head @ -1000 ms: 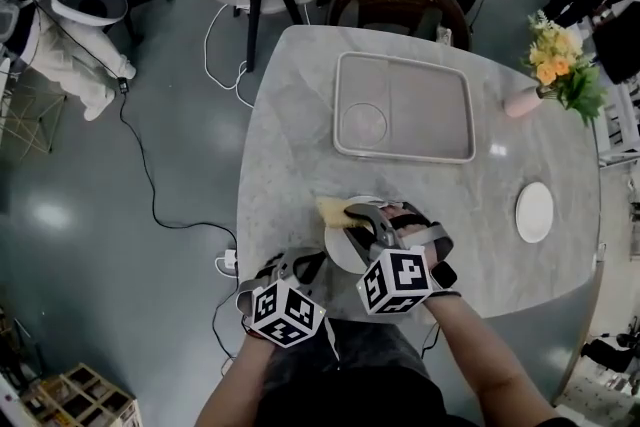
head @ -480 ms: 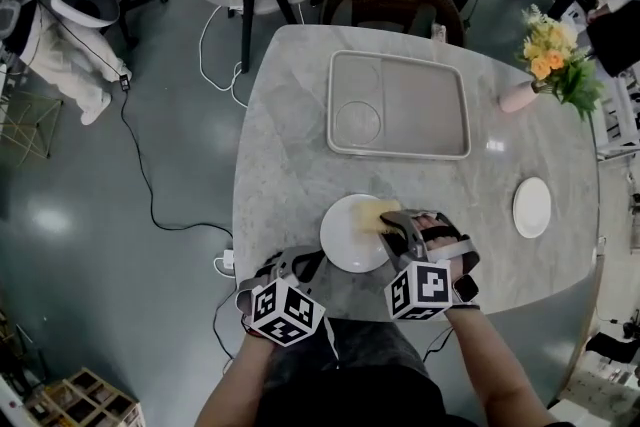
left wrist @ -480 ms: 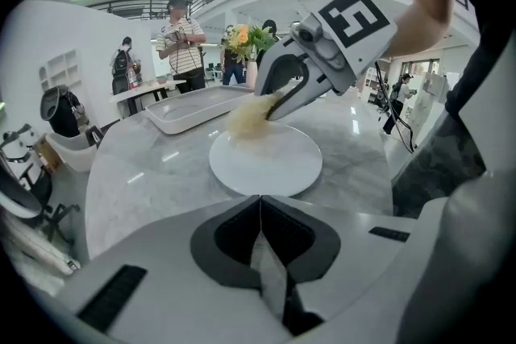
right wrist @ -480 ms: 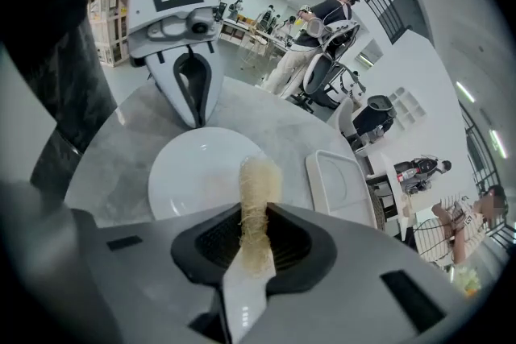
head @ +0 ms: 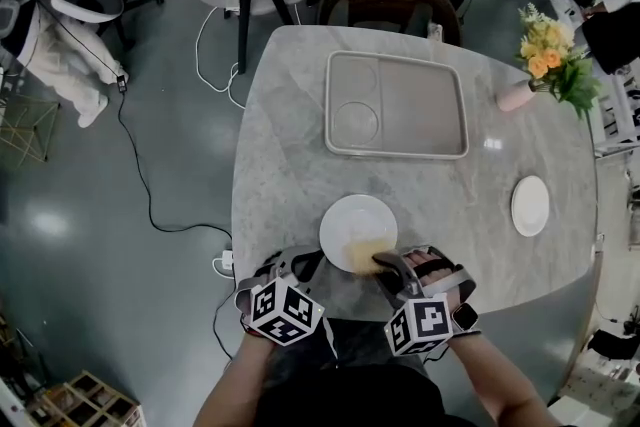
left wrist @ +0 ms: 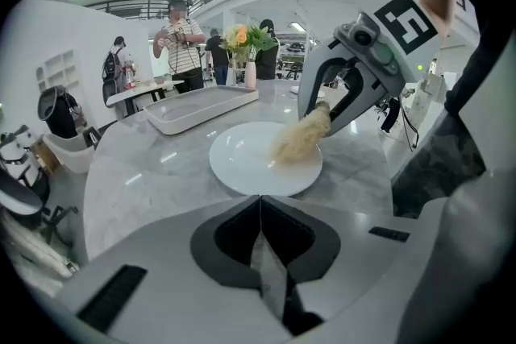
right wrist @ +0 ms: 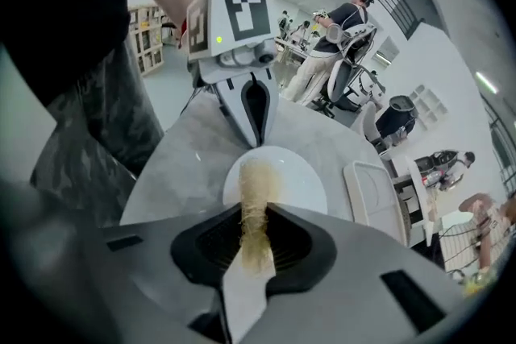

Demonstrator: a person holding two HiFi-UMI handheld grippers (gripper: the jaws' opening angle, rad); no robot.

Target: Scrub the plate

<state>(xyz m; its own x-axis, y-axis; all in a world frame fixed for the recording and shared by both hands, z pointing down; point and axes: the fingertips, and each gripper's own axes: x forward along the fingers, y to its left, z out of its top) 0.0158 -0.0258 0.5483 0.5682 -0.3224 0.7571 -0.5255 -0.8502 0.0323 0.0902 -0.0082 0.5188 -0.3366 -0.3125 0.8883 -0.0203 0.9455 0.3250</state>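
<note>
Right claw [right wrist: 256, 250] is clenched on a yellowish scrub pad [right wrist: 256, 189], and the pad's far end is pressed onto the near side of the white plate [head: 350, 215]. Left claw [left wrist: 262, 250] is squeezed shut on nothing, at the bench [head: 285, 165] edge just left of the plate. Further back on the marble sits a grey tray [head: 440, 110], with a small dish [head: 530, 205] and a flower vase [head: 522, 99] to the right. The only markings I can spot are black-and-white squares on each claw's cube [head: 285, 311].
</note>
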